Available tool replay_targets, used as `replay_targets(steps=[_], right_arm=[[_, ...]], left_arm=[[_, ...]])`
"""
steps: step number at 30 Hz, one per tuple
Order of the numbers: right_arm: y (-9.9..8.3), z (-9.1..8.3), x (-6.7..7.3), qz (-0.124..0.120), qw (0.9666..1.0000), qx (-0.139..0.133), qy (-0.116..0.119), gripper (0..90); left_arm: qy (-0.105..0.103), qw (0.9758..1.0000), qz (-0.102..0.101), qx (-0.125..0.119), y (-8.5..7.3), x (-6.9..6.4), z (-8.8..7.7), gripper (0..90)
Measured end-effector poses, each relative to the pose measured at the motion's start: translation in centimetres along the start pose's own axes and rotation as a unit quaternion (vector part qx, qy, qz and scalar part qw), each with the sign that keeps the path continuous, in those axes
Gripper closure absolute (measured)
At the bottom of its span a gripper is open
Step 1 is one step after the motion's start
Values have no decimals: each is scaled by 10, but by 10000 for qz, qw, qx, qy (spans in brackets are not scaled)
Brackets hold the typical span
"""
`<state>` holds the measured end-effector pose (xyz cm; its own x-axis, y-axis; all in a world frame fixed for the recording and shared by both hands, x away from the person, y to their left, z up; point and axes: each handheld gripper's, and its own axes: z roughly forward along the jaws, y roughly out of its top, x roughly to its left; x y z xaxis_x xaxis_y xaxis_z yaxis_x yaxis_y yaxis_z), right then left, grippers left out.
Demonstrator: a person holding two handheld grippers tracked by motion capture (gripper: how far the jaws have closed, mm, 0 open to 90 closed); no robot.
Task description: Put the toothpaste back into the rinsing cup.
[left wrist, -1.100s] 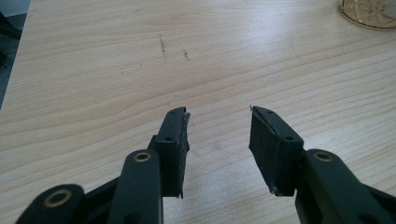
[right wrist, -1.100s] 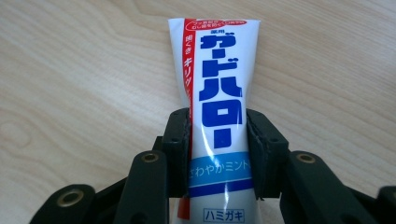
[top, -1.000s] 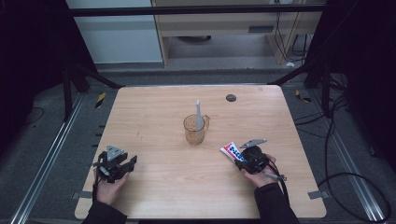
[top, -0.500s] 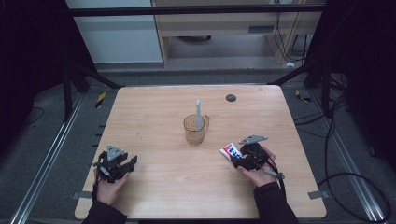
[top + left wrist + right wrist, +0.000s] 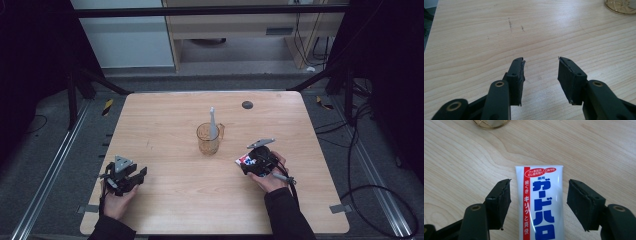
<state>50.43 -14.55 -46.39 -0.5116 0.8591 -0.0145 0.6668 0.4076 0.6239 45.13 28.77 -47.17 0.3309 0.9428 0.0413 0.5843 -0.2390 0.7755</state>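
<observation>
A white toothpaste tube with blue and red print lies flat on the wooden table. It sits between the jaws of my right gripper, whose pads stand clear of both its sides. These jaws have just been opening. In the high view the right gripper is right of centre, with the tube at its tip. My left gripper rests near the front left, and in its own view the left gripper has its jaws apart over bare wood, nothing between them.
An amber glass cup stands mid-table with a white toothbrush upright in it. Its base shows at the top edge of the left gripper view and of the right gripper view. A small dark disc lies toward the far edge.
The right gripper's jaws have spread and let go of the toothpaste tube, which stays flat on the table. The right hand shifted slightly. The left hand has not moved.
</observation>
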Motion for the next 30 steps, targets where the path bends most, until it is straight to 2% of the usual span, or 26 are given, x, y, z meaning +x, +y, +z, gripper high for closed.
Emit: replay_targets(steps=[12,13,20,30], right_arm=[[0,6,1,-45,9999,136,20,365],[1,7,2,-69,9997,224,21,365],[-1,8,1,-155,9992,359,-22,363],[-4,13,-1,-125,9982,585,16,377]], left_arm=[[-14,10000,10,18,0,-1,0,551],[-7,10000,26,24,0,-1,0,551],[2,10000,74,30,1,-3,0,550],[-7,9999,85,61,1,-3,1,549]])
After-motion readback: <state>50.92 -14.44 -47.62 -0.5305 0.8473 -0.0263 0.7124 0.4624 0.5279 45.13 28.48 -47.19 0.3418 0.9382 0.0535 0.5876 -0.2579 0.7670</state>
